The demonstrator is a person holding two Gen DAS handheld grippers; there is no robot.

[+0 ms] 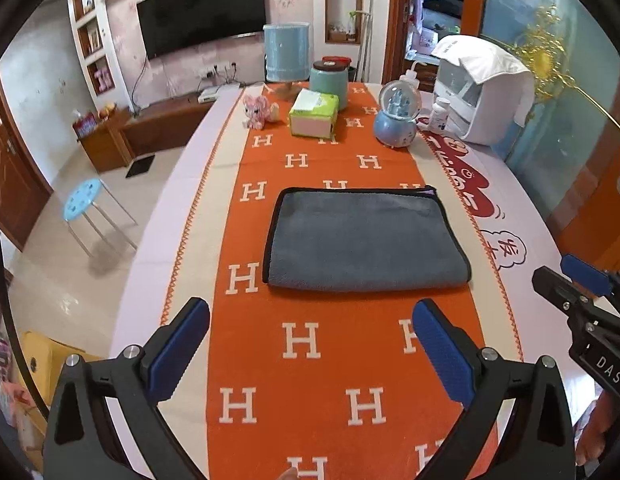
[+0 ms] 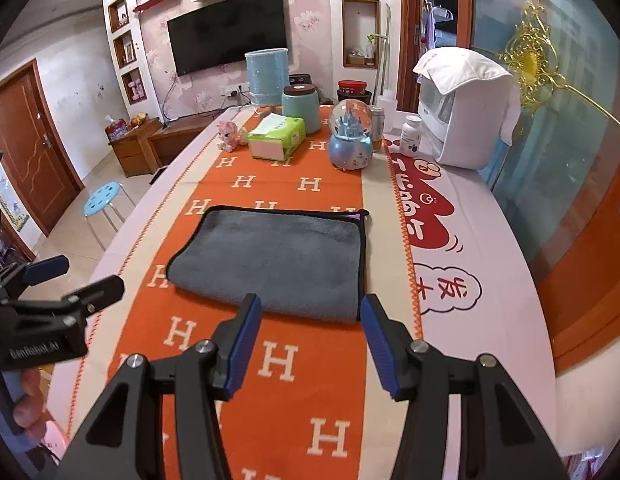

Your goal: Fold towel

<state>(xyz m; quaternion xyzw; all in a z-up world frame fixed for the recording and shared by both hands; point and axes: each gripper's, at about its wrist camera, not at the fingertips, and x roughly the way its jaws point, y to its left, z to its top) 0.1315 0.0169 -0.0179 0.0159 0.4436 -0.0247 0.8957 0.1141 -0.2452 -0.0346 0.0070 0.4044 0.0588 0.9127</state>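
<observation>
A grey towel (image 1: 365, 238) with black edging lies flat, folded in a rectangle, on the orange H-patterned runner (image 1: 310, 344); it also shows in the right wrist view (image 2: 278, 260). My left gripper (image 1: 310, 316) is open and empty, held above the runner just short of the towel's near edge. My right gripper (image 2: 310, 316) is open and empty, over the towel's near right edge. Each gripper shows at the side of the other's view: the right gripper (image 1: 577, 280) and the left gripper (image 2: 70, 276).
At the table's far end stand a tissue box (image 1: 313, 114), a snow globe (image 1: 397, 116), a teal jar (image 1: 329, 80), a blue lamp (image 1: 286, 54), a pink toy (image 1: 257, 110), a pill bottle (image 1: 440, 114) and a white appliance (image 1: 481, 92). A blue stool (image 1: 82, 200) stands left on the floor.
</observation>
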